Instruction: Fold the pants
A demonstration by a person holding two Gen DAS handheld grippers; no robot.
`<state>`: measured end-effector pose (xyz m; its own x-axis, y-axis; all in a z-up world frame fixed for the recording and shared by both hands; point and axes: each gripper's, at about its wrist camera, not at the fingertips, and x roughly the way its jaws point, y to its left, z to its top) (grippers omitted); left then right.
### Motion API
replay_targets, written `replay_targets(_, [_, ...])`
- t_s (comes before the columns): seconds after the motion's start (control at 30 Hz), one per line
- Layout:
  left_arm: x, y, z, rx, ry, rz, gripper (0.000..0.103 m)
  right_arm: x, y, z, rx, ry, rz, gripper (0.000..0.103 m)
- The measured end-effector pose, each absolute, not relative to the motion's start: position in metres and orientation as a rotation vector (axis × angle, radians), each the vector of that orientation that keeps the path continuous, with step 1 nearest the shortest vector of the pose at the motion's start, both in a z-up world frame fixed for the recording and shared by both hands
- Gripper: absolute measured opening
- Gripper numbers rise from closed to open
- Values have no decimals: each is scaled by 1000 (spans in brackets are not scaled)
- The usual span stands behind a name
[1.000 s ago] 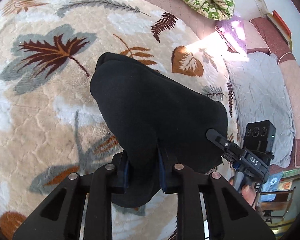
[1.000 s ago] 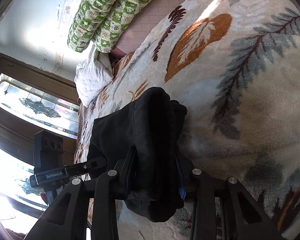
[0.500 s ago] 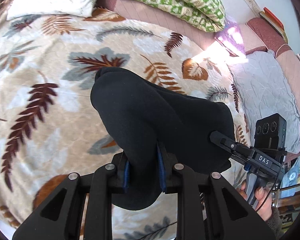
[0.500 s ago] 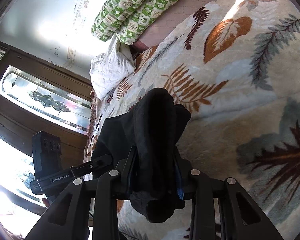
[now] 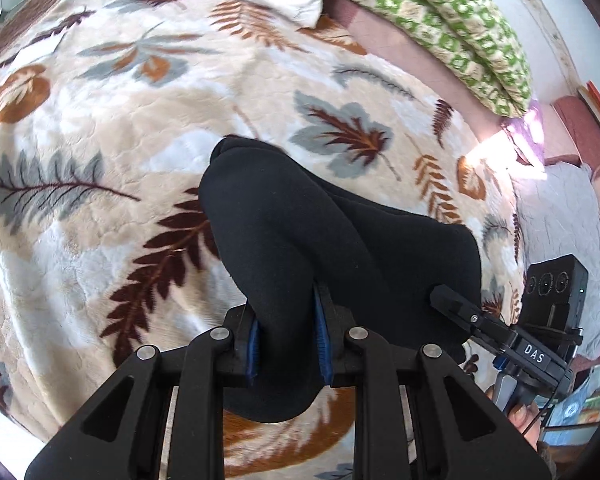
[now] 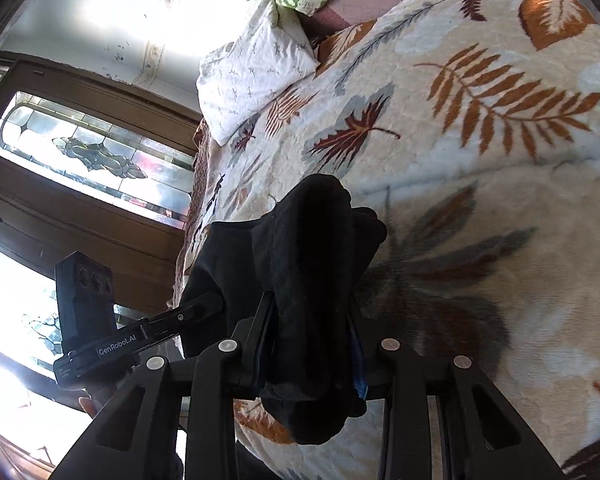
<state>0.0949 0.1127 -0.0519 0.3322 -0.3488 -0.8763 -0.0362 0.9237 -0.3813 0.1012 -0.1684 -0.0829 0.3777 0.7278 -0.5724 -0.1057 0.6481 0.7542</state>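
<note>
Black pants (image 5: 324, 240) hang bunched between both grippers, held above a cream leaf-print blanket (image 5: 100, 152) on a bed. My left gripper (image 5: 286, 340) is shut on one thick fold of the pants. My right gripper (image 6: 312, 356) is shut on another fold of the pants (image 6: 312, 272). The right gripper (image 5: 456, 308) shows at the right of the left wrist view, its tip against the cloth. The left gripper (image 6: 204, 306) shows at the left of the right wrist view. The pants' lower part is hidden behind the fingers.
A white pillow (image 6: 256, 72) and a green patterned quilt (image 5: 452, 24) lie at the head of the bed. A grey cushion (image 5: 560, 240) lies on a pink sofa at the right. A stained-glass window (image 6: 92, 156) is beyond the bed's left side.
Both grippers have moved back and up with the pants still held; more of the blanket, the pillow and the window have come into view.
</note>
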Motion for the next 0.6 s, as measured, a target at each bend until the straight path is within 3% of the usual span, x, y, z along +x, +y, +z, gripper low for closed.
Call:
replay_targets(0.1, [96, 118, -64, -365, 1236, -207, 22, 108, -152, -88, 665, 1067, 584, 33])
replay_targets(0.2, [95, 111, -67, -313, 1211, -196, 30, 113, -151, -91, 632, 1057, 565, 34])
replay_targets(0.3, [92, 106, -73, -254, 1191, -164, 46, 114, -149, -97, 543, 1063, 531, 39])
replay_targets(0.37, [92, 111, -78, -254, 1182, -137, 67, 114, -154, -104, 523, 1057, 517, 47])
replay_targets(0.43, [92, 117, -82, -291, 1183, -148, 67, 114, -162, -114, 543, 1055, 504, 52])
replay_targets(0.6, [87, 123, -73, -324, 1192, -137, 67, 112, -171, -117, 582, 1037, 527, 52])
